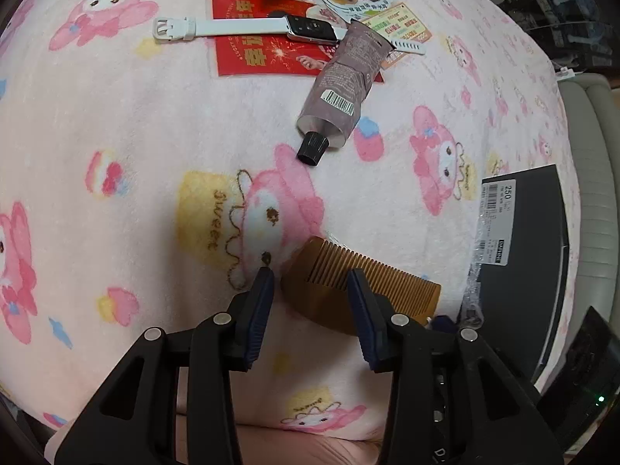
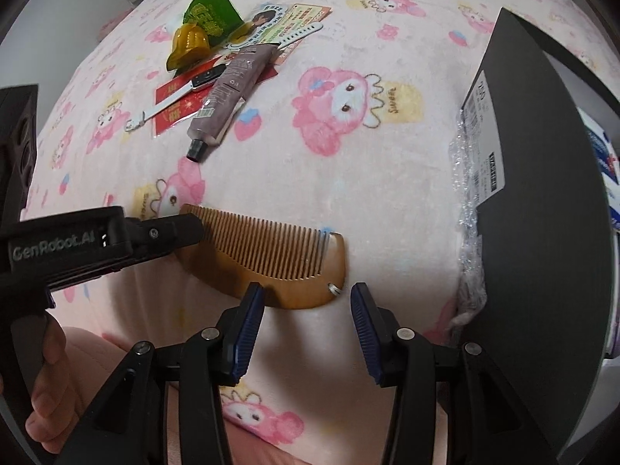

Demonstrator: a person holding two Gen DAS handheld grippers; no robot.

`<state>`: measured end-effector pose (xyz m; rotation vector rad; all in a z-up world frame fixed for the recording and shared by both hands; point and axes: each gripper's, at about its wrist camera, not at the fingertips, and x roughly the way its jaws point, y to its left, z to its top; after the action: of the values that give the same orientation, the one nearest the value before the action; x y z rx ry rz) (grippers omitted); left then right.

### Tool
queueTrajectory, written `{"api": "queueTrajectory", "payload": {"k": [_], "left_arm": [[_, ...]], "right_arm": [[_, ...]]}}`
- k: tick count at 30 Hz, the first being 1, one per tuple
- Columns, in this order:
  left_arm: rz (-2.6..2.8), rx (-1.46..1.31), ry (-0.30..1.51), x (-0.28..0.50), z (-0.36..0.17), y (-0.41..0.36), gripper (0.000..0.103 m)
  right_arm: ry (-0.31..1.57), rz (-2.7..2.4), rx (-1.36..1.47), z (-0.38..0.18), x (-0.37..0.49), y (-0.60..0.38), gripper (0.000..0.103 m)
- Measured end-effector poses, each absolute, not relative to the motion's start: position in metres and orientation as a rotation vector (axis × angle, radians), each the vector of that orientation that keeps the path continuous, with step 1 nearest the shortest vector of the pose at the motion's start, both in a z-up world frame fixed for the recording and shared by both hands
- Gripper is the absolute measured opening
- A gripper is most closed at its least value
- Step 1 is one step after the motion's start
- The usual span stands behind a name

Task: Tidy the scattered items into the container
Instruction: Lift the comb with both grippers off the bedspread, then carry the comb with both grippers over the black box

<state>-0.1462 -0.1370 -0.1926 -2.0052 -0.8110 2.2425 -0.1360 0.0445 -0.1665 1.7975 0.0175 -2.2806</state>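
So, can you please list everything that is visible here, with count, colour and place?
comb: 1, brown wood, near edge of blanket, between both grippers
tube: 1, grey-mauve with black cap, mid blanket, lying partly on the red card
watch: 1, white strap, dark face, on the red card
red card: 1, red, far side
printed cards: several, mixed colours, far side
wrappers: green and yellow, far edge
box: 1, black, right side, bubble wrap beside it
blanket: 1, pink cartoon print
left gripper: open, over the comb's end
right gripper: open, at the comb's spine
hand: holding the left gripper
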Motion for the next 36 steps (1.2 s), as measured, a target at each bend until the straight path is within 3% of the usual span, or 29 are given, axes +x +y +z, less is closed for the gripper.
{"api": "queueTrajectory", "payload": {"k": [8, 15, 24, 36], "left_arm": [[2.236, -2.027, -0.796, -0.151, -0.199, -0.133, 0.041], [2.212, -2.041, -0.747, -0.155, -0.203, -0.123, 0.053], [2.202, -1.967, -0.75, -0.147, -0.195, -0.116, 0.051], [2.194, -1.72, -0.886, -0.127, -0.153, -0.124, 0.042]], "right_arm": [[-0.029, -2.282, 1.821, -0.176, -0.141, 0.05, 0.043], [-0.095, -2.241, 1.818, -0.182, -0.153, 0.048, 0.043], [-0.069, -2.243, 1.788, -0.176, -0.148, 0.045, 0.046], [-0.013, -2.324, 1.687, -0.125, -0.128, 0.053, 0.046]]}}
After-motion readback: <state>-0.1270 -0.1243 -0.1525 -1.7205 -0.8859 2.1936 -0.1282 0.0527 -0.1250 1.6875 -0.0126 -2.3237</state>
